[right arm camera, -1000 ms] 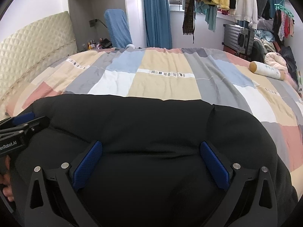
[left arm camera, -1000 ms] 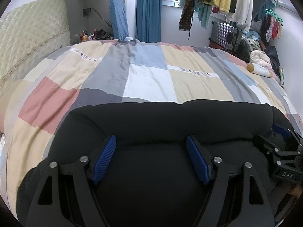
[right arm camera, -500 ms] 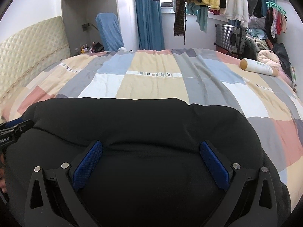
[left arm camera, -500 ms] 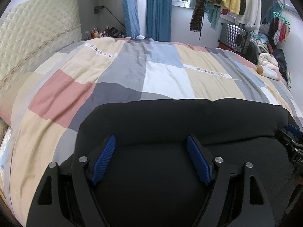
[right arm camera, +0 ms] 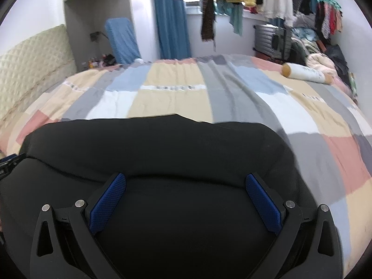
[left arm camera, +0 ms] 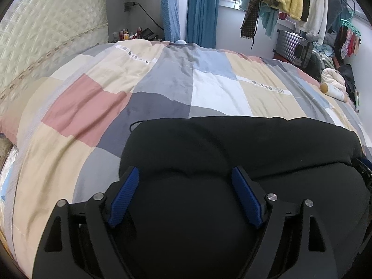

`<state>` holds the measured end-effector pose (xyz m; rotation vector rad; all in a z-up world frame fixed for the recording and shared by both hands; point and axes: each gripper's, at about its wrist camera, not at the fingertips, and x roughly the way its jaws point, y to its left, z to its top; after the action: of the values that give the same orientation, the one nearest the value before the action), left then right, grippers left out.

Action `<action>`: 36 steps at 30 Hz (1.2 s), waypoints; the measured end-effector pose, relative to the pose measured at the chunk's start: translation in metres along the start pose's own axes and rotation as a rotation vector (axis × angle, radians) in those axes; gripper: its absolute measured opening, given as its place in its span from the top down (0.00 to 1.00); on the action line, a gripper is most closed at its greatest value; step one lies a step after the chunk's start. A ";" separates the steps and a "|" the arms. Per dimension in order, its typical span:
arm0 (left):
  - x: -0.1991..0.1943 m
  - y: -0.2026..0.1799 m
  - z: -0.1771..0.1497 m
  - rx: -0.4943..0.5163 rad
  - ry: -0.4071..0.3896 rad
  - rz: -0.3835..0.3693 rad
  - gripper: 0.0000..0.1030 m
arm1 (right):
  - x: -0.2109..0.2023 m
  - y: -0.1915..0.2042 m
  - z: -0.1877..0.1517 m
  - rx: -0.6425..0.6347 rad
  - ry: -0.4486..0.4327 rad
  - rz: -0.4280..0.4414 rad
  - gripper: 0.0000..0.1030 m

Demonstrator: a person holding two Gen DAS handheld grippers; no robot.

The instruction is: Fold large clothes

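Left wrist: black garment (left arm camera: 232, 144) long axis crosswise on quilt (left arm camera: 93, 107).

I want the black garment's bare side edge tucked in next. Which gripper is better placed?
Left gripper, probably: the black garment's side edge lies beside it; the right gripper sits mid-cloth.

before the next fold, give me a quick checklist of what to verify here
1. Left claw jaws apart over the black padded garment: ok.
2. Right claw jaws apart over the same garment: ok.
3. Either claw pinching fabric: cannot tell, cloth bulges between the blue fingers.
4. Garment's far edge straight: not ok, a small peak sticks up in the right wrist view.
5. Patchwork quilt beyond the garment free of clutter: ok.
6. White cylindrical bottle away from the garment: ok.
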<state>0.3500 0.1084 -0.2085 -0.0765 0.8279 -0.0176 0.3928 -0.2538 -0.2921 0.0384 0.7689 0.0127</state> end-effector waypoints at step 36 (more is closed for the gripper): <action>-0.414 -0.062 0.005 0.126 -0.424 -0.130 0.00 | -0.412 0.048 0.028 -0.083 -0.513 0.219 0.00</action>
<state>0.0742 0.0655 0.1039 -0.0134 0.3957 -0.1704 0.1165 -0.2169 0.0157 0.0449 0.2477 0.2345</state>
